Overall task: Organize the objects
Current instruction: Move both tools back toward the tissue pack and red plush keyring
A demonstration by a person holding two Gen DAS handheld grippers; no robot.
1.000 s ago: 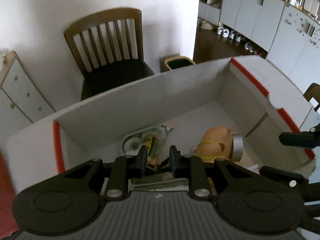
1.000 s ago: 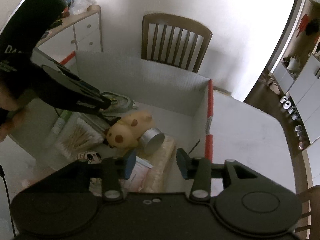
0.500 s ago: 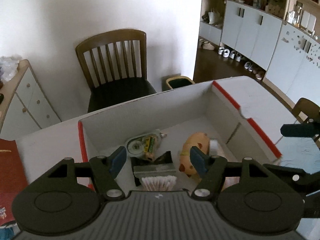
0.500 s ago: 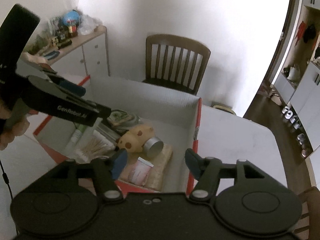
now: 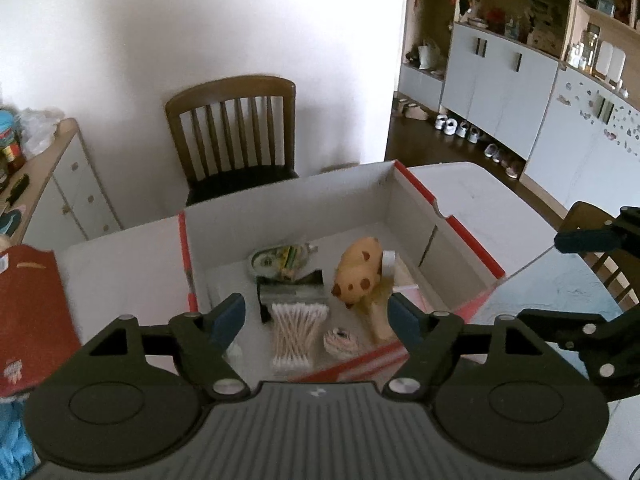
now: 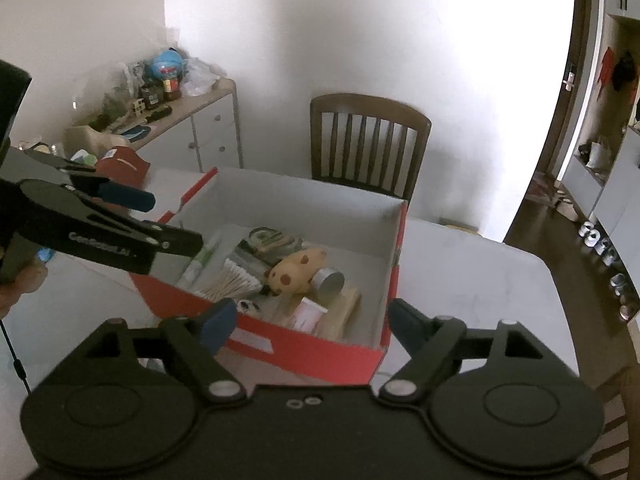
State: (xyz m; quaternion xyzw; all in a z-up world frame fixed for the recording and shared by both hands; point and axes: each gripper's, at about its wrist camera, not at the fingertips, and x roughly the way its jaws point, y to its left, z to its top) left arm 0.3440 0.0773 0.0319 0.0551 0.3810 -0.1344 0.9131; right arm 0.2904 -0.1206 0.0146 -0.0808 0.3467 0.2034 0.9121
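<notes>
A red-and-white cardboard box [image 5: 464, 240] [image 6: 304, 350] stands open on the white table. Inside lie a yellow spotted pig toy [image 5: 358, 276] [image 6: 298, 270], a pack of cotton swabs [image 5: 298, 326] [image 6: 232, 282], a dark packet [image 5: 290, 292], a clear packet [image 5: 282, 260], a silver tin [image 6: 330, 280], a small round patterned thing [image 5: 340, 340], a pink-topped carton [image 6: 306, 312] and a tube [image 6: 202, 258]. My left gripper [image 5: 318, 318] is open and empty, above the box's near edge. My right gripper [image 6: 308, 320] is open and empty, in front of the box.
A wooden chair [image 5: 236, 132] [image 6: 368, 144] stands behind the table at the white wall. A red bag [image 5: 32, 312] lies on the table left of the box. A cluttered sideboard [image 6: 160, 124] stands at the left. White cupboards [image 5: 520, 84] line the right.
My left gripper opened, let go of the dark packet in the box, and drew back and up. My right gripper also pulled back out of the box and opened wider.
</notes>
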